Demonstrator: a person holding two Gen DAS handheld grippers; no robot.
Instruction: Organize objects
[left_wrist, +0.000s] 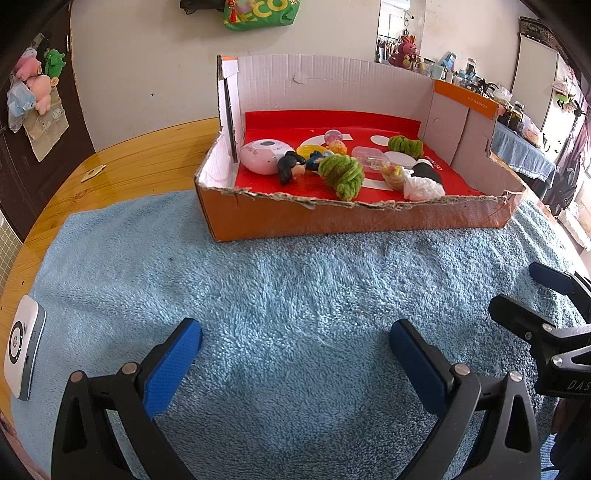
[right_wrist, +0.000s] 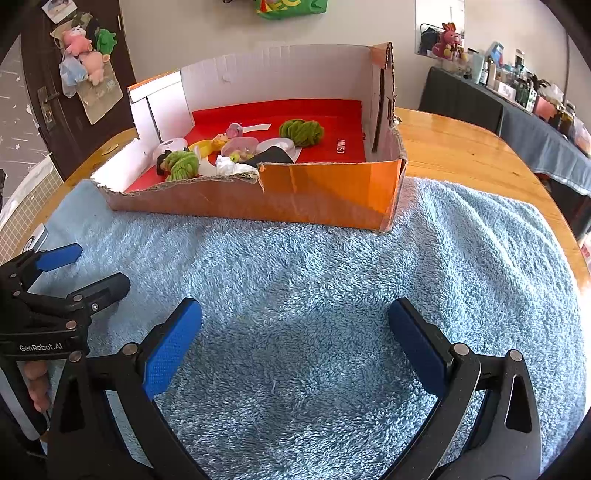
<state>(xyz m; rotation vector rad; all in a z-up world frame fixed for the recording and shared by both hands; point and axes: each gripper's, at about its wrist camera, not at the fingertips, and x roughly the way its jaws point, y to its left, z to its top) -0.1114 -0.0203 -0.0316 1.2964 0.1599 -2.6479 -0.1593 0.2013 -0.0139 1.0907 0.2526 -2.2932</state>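
Left wrist view: left gripper (left_wrist: 295, 345) and right gripper (right_wrist: 295, 325) both spread wide, empty, above blue towel (left_wrist: 295, 295). Toys already inside cardboard box (left_wrist: 369, 221). Judgement: white device (left_wrist: 24, 347) remains; approach low, square.

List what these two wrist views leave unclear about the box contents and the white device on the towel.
- Clear plastic case: contents too small to tell, both views.
- Black item: partly under the white crumpled wrapper in the left view, identity unclear.
- White device: cut by the left view's edge; nearly hidden behind the left gripper in the right view.
- Cardboard box: its front wall hides the near floor.
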